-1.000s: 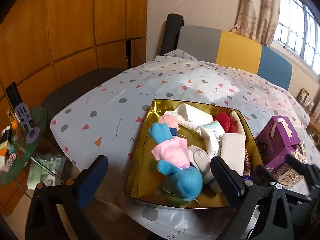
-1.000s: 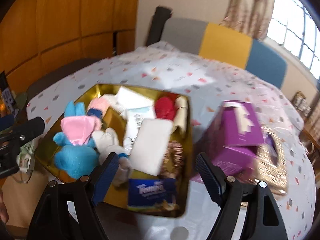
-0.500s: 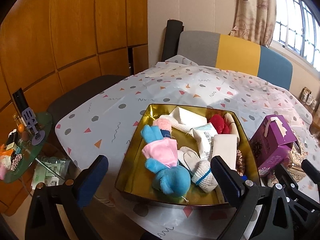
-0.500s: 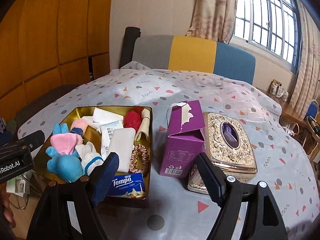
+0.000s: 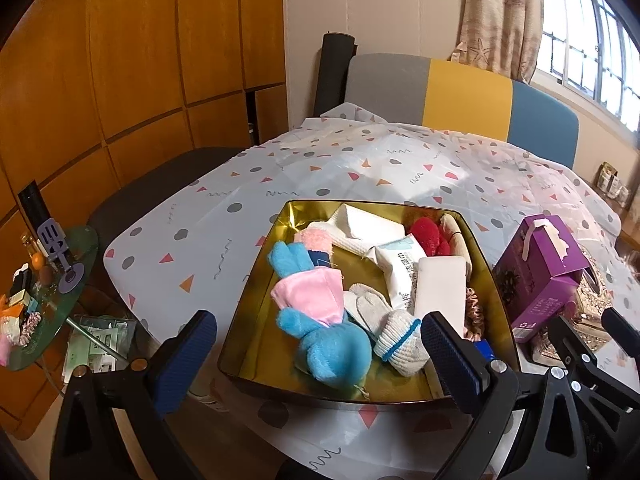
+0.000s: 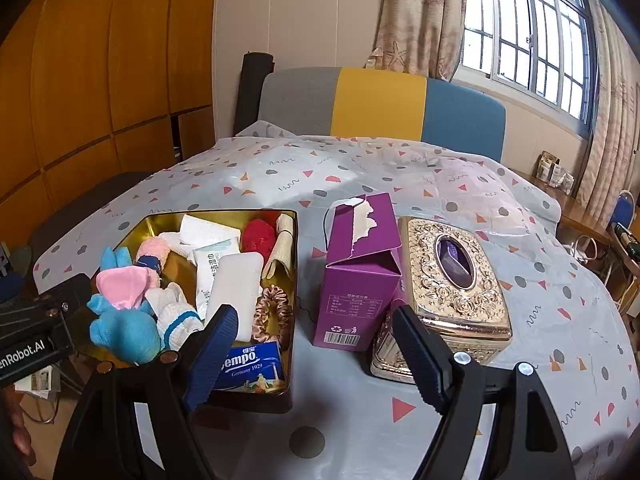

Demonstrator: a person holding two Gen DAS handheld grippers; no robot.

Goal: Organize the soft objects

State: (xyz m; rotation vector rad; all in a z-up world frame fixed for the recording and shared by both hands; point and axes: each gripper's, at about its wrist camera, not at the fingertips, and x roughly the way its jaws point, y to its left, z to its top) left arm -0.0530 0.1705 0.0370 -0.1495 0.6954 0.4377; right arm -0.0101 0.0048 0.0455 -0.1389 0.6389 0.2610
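Many soft things, the blue plush rabbit (image 5: 320, 320) included, lie in the shallow gold metal tray (image 6: 286, 216); both claws, left claw (image 5: 316, 360) and right claw (image 6: 316, 356), spread, empty; stage unclear.

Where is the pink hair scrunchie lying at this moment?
In the right wrist view, the pink scrunchie lies inside the gold tray against its right wall, between the white pad and the blue Tempo tissue pack.
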